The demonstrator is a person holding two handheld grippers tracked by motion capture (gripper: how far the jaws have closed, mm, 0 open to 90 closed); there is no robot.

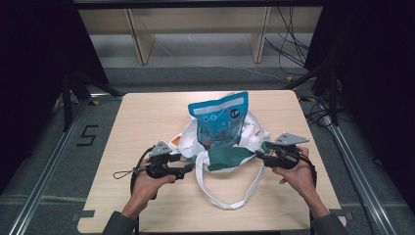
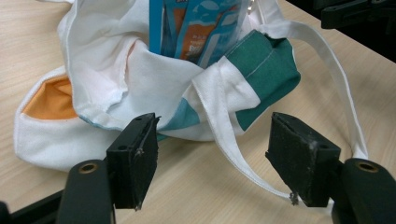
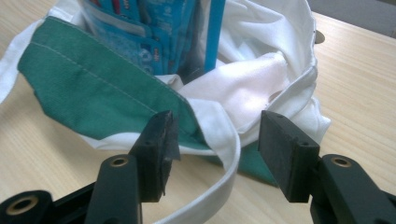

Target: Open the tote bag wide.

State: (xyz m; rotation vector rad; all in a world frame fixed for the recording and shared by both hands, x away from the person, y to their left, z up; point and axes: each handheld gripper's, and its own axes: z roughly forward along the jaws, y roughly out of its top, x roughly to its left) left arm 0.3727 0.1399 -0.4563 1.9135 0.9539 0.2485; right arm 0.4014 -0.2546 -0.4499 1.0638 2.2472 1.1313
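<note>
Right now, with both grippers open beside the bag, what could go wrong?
1. The blue pouch stands tall in the slumped tote, well above its rim; with nothing holding it, it may tip out.
2. A white strap runs between the left gripper's open jaws, so pulling back could snag it and drag the tote.
3. The right gripper also has a strap between its jaws; closing now might catch only the strap, not the tote's edge.

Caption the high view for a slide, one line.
Two open hand-held grippers, left and right, flank a tote bag holding a blue pouch.
</note>
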